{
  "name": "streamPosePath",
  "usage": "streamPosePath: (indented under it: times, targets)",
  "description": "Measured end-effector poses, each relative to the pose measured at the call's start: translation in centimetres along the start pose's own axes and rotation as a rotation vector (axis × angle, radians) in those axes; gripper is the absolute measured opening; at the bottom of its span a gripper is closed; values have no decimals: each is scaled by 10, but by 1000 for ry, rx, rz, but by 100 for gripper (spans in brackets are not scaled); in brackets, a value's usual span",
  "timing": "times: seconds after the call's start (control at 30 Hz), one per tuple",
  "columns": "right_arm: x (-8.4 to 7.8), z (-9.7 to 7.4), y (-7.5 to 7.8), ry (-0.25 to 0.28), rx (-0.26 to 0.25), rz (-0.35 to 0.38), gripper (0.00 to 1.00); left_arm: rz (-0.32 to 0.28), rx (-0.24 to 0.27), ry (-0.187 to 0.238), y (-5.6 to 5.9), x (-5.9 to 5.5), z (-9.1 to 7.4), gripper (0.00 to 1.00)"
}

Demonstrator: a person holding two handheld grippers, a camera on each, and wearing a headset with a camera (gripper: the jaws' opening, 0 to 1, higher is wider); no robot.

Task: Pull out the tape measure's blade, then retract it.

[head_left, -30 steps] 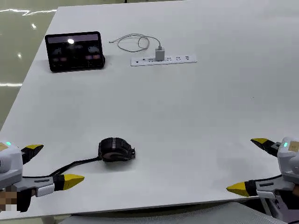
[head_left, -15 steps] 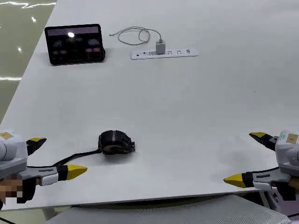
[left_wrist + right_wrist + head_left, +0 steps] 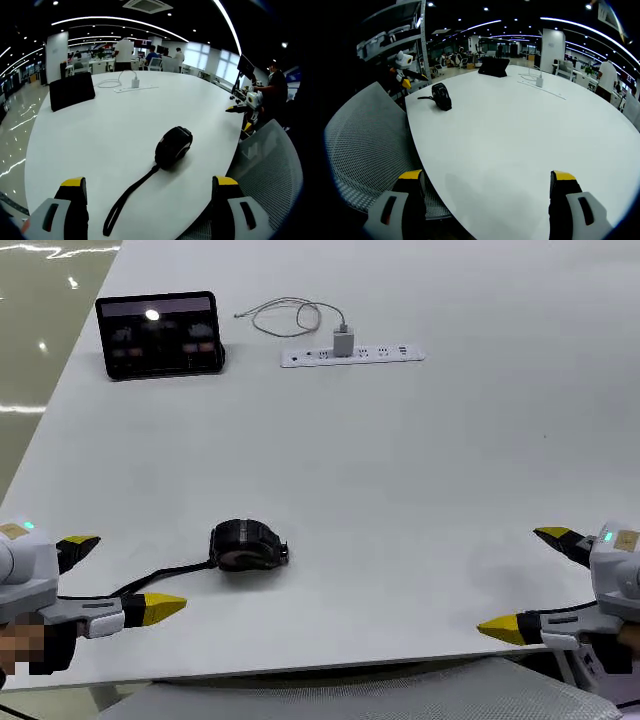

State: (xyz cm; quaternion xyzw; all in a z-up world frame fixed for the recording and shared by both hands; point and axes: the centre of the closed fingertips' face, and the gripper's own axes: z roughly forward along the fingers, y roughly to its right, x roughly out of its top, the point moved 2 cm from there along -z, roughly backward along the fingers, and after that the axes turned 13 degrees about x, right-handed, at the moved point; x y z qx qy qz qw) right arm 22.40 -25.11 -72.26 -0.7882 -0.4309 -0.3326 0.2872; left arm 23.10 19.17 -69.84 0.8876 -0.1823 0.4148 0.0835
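**Fingers wide on both grippers, tape measure lying free on the counter**

Fingers [image 3: 74, 186] of the left gripper [image 3: 130, 573] and of the right gripper [image 3: 520, 580] stand spread apart and hold nothing. Both grippers hover at the near edge of the white counter [image 3: 400, 460]. The black tape measure [image 3: 247, 545] lies on the counter near the left gripper and well apart from the right one. Its black strap [image 3: 160, 585] trails across the counter towards the left gripper. In the left gripper view the case sits just ahead, between the two yellow tips. At the far side of the counter stand a dark tablet [image 3: 160, 335] and a white power strip [image 3: 352, 356] with a charger [image 3: 343, 340] plugged in and its cable [image 3: 290, 318] looped beside it.
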Motion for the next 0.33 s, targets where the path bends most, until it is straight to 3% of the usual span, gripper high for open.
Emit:
streamPosePath:
  times: [0.33]
  targets:
    - [-1,0,1,2,-6,2,100,2,-12,-1,3,0,0,100]
